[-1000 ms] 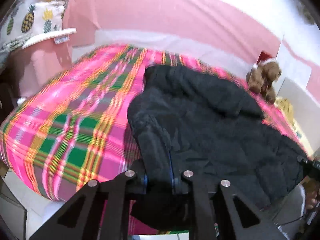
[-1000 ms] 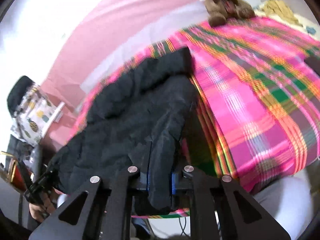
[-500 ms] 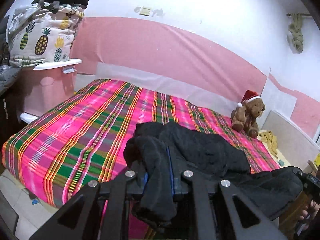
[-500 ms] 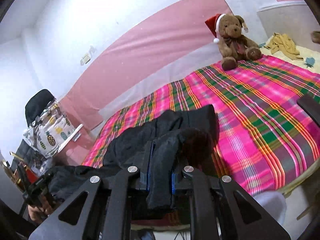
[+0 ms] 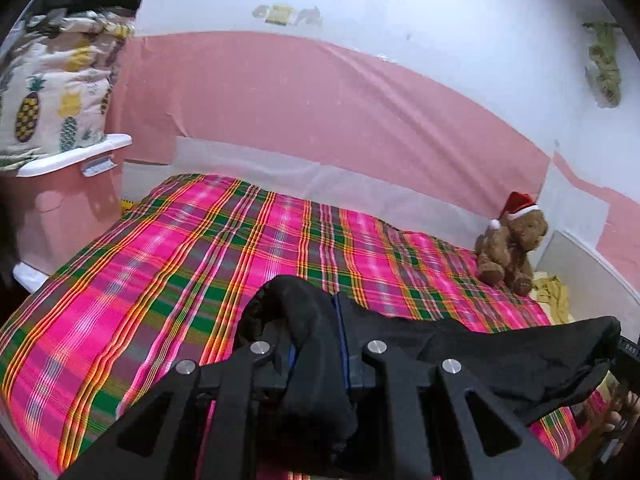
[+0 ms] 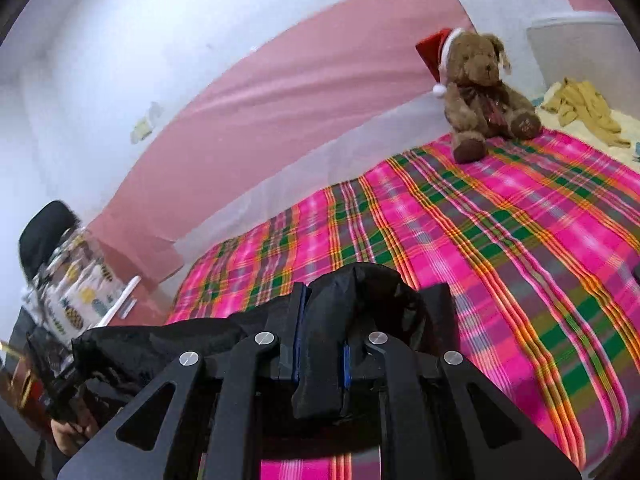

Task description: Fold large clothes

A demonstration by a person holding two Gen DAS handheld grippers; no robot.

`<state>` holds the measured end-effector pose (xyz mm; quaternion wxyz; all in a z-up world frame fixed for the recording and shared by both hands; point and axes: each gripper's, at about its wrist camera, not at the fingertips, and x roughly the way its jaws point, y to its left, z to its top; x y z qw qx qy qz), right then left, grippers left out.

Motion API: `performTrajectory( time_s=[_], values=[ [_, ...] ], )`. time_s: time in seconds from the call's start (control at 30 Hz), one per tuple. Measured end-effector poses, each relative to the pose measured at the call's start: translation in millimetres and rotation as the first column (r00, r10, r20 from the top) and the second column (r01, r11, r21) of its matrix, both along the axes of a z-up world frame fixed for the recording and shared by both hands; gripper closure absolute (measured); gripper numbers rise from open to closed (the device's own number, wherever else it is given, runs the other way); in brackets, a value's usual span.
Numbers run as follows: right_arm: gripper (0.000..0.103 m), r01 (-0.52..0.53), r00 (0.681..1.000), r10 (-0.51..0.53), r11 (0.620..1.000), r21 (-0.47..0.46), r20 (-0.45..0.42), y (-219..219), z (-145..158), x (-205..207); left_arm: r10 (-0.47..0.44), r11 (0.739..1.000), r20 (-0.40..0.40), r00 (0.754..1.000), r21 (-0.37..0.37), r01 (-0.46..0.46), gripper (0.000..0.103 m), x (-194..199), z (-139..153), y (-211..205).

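Left tongs (image 5: 318,344) clamped on a bunched fold of the black jacket (image 5: 500,354), low centre of frame. Right tongs (image 6: 320,346) likewise clamped on it. Stretched between both above the plaid bed (image 5: 168,264); lower part hidden behind the tongs.

1 black jacket (image 5: 500,356), 2 grippers: left gripper (image 5: 316,354), right gripper (image 6: 320,354). 1 plaid bed (image 5: 168,248). Far right: 1 teddy bear (image 5: 508,252), 1 yellow cloth (image 6: 580,106). Far left: 1 pineapple-print pillow (image 5: 52,104).

Bed (image 5: 168,264): pink plaid cover, against the wall.
Wall (image 5: 400,20): white above a pink band (image 5: 320,108) behind bed.
Cabinet (image 5: 60,200): pink, possibly plastic, left of bed.
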<state>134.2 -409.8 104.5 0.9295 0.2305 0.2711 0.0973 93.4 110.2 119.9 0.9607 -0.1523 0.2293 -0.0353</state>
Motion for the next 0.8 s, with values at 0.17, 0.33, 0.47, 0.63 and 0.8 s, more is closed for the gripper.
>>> performTrajectory(
  time_s=[0.17,0.33,0.47,0.63,0.8],
  values=[
    [0.088,0.001,0.993,-0.005,0.999,-0.035,-0.12,4.9,-26.3,81.8,0.015,1.0,-0.096,0.995,0.017,-0.013,0.087,85.3,-23.3,-3.7],
    [0.087,-0.011,0.966,-0.006,0.998,-0.062,-0.257,8.8,-87.3,137.5,0.031,0.999,-0.258,0.966,0.015,-0.029,0.085,155.0,-91.0,-9.6],
    [0.086,-0.013,0.955,-0.003,0.999,-0.05,-0.295,11.4,-127.1,151.4,0.046,0.999,-0.292,0.955,0.021,-0.042,0.08,172.6,-134.8,-16.0],
    [0.085,-0.013,0.958,0.01,1.0,-0.01,-0.288,8.8,-139.6,151.2,0.048,0.999,-0.27,0.962,0.022,-0.044,0.079,172.7,-143.3,-21.8],
    [0.072,-0.018,0.968,0.031,0.998,0.055,-0.25,-0.6,-115.1,143.4,0.02,0.999,-0.272,0.962,-0.029,-0.029,0.073,173.8,-129.1,-13.9]
  ],
)
